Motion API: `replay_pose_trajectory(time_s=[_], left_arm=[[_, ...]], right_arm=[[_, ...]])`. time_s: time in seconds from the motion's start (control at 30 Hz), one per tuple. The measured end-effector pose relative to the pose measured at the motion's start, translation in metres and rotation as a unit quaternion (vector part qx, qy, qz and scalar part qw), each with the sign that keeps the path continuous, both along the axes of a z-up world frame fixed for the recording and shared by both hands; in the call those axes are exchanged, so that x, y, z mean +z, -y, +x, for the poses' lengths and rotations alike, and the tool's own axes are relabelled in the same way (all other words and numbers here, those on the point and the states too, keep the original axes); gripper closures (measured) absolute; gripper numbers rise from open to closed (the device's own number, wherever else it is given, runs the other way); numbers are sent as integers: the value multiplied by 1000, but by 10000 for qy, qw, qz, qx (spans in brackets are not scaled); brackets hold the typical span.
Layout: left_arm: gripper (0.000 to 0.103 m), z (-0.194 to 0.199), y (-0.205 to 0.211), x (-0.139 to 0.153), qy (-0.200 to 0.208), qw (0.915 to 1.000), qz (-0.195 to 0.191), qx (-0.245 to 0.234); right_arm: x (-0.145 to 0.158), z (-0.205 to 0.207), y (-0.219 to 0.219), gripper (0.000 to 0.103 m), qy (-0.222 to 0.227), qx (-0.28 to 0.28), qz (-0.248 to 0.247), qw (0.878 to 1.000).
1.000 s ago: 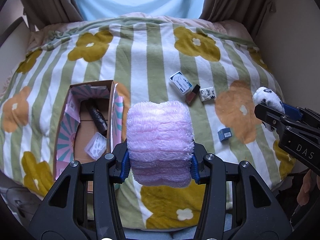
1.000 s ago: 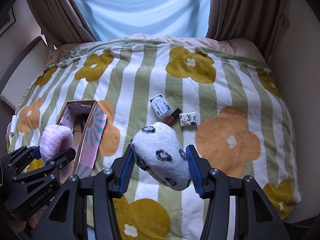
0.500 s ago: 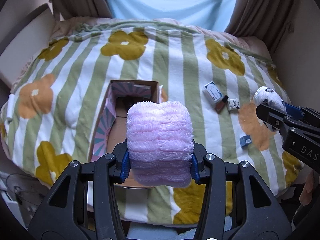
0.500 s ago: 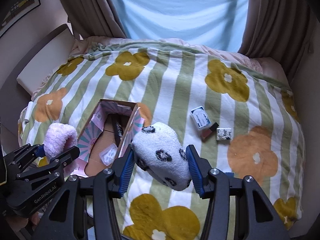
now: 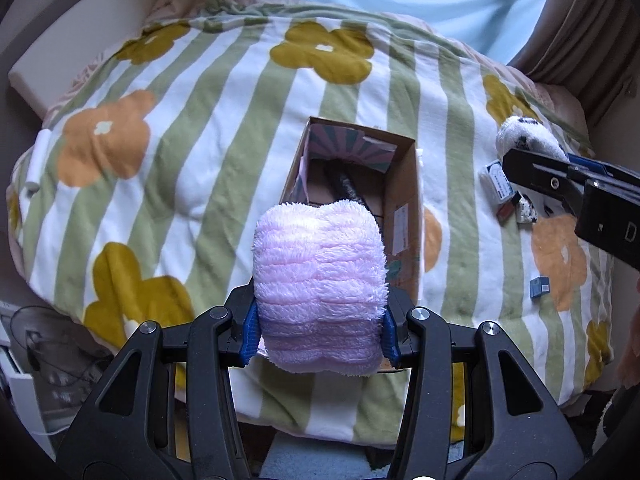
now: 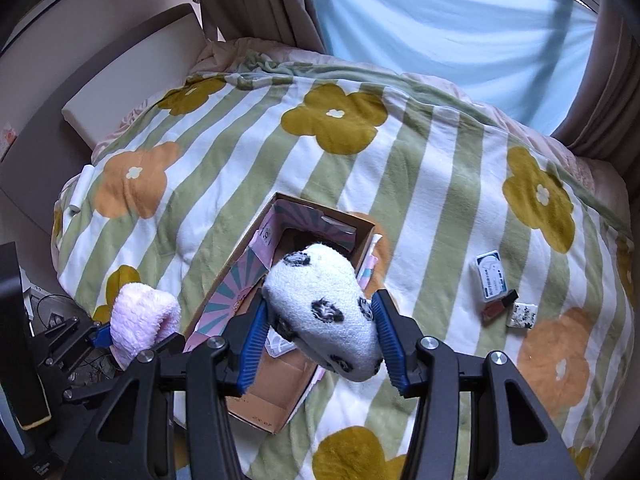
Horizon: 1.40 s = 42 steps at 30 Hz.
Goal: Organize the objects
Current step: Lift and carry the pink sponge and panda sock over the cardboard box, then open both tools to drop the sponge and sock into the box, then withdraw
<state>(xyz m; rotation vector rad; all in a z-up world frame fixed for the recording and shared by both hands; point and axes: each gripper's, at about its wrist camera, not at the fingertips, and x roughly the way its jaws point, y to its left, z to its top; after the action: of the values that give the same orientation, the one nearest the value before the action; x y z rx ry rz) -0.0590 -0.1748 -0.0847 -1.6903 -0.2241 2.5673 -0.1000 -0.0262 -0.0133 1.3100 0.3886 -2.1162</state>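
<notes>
Left gripper (image 5: 320, 326): clamped on pink fluffy bundle (image 5: 320, 284), blue pads pressed into its lower sides; held in the air just in front of the near end of the cardboard box (image 5: 404, 204).
Right gripper (image 6: 320, 344): closed around white spotted plush (image 6: 322, 308), pads bearing on its flanks; poised above the near half of the box.
Box: open-topped, patterned inner walls, lying on the striped flower blanket (image 6: 420, 160); a dark item and a pale packet already inside.
Handling, pink bundle: judged very light, soft and compressible; no slip risk, but likely to spring back and cling to the pads on release.
Handling, spotted plush: equally soft and light; sags at the free end beyond the pads.
Where to hold: across the middle of each, as now, so neither end droops far.
Left on blanket: white labelled box (image 6: 491, 276), dark red stick (image 6: 499, 307), small patterned packet (image 6: 523, 314) close together to the right of the box; small blue cube (image 5: 539, 287) nearer the bed edge.
Likely step: lowering both soft items into the box.
Risk: thin box walls tipping if nudged on the soft bedding.
</notes>
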Motion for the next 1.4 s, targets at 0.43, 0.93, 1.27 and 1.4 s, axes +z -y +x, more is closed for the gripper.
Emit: replay_pose_trajectory(time_s=[0.43, 0.93, 1.27, 1.4], left_arm=[[60, -37, -5, -93, 684, 9959, 8, -589], [60, -46, -63, -160, 779, 9697, -368, -2287], [60, -45, -65, -160, 720, 9673, -476, -2385], [36, -50, -66, -162, 912, 9647, -302, -2453]], right_arm=[[-103, -54, 91, 56, 558, 525, 411, 9962], [-192, -77, 125, 56, 882, 1625, 889, 9787], [-196, -72, 129, 54, 971, 1820, 955, 9738], [-194, -71, 130, 8, 1132, 1831, 792, 9733]])
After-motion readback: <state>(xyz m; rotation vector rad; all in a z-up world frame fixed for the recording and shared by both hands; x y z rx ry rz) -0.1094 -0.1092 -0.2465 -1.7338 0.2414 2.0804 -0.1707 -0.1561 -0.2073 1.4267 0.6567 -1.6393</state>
